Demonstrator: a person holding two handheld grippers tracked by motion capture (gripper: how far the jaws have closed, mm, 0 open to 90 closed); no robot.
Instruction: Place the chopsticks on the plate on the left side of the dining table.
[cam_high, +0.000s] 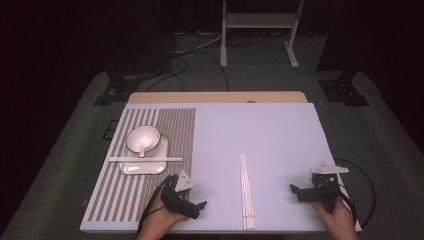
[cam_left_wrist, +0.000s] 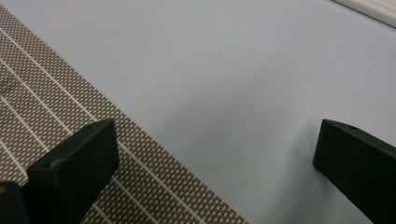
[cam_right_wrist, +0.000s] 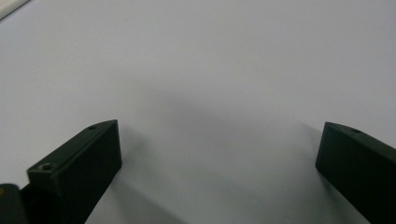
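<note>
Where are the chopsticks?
In the high view, the white chopsticks lie on the table's near edge, between the left gripper and right gripper.

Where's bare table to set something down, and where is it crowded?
Free: the wide patch between the placemat and the table's right edge, beyond the chopsticks; also between chopsticks and right tongs. Crowded: the mat's middle, with bowl, plate, and the left tongs near its corner.

Black fingers (cam_left_wrist: 74, 163) wide apart, striped brown placemat (cam_left_wrist: 42, 102), pale tabletop (cam_left_wrist: 210, 79)
</note>
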